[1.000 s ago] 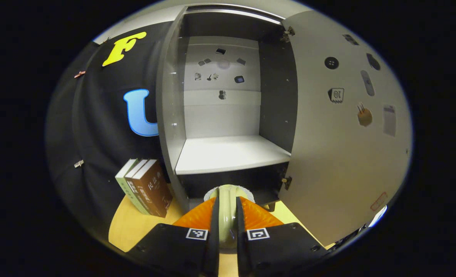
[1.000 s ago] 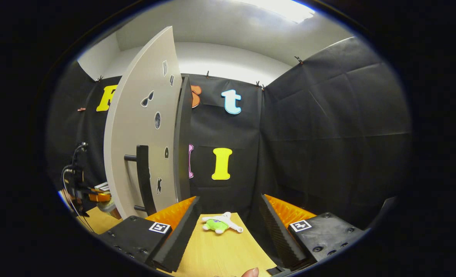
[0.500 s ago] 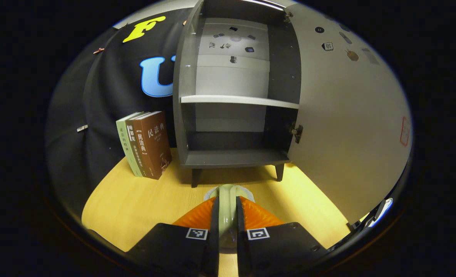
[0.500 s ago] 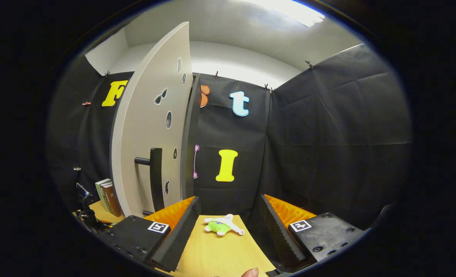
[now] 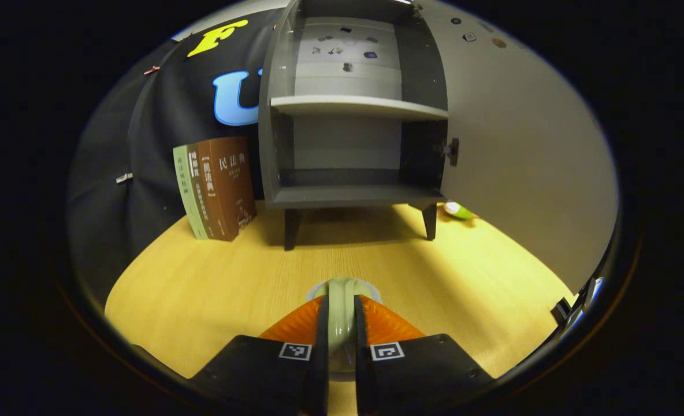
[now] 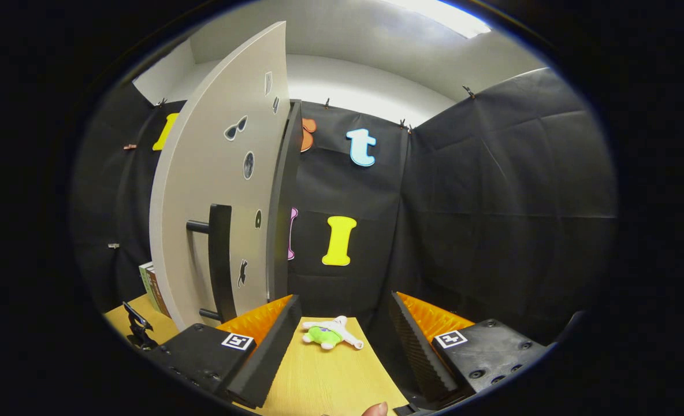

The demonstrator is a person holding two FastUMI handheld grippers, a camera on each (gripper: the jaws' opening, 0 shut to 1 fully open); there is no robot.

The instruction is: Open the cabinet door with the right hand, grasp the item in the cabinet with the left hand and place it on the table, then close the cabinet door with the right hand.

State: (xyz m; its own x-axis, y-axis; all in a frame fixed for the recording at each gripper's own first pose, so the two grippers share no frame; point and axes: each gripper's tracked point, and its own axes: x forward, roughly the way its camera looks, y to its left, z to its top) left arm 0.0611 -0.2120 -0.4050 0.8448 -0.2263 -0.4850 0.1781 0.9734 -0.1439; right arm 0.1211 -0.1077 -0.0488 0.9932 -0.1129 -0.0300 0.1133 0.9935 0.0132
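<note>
Cabinet [image 5: 348,196] stands on short legs at the far side of the wooden table [image 5: 215,289], its door [image 5: 527,150] swung wide to the right. In the left gripper view both compartments, above and below the pale shelf [image 5: 356,107], hold nothing that can be seen; small stickers dot the back wall and the inner face of the door. Three books [image 5: 218,188] stand upright just left of the cabinet, leaning a little against the black cloth. A small green thing [image 5: 459,211] lies on the table beyond the cabinet's right front leg, partly hidden by the door.

The left claw [image 5: 341,315] is closed narrow on a pale green item [image 5: 342,323], a rounded, dish-like thing held edge-on between the two fingers [image 5: 320,323], with both pads pressing on it. Whether its lower edge touches the table cannot be told.

In the right gripper view the right claw [image 6: 342,329] is spread wide and holds nothing. The door [image 6: 215,190] rises just to its left, outer face turned this way, with the dark bar handle [image 6: 220,260] near the left finger [image 6: 264,346] but apart from it. A green and white plush toy [image 6: 329,334] lies on the table [image 6: 330,381] between the fingers, farther off. A fingertip [image 6: 375,409] shows at the bottom edge.
</note>
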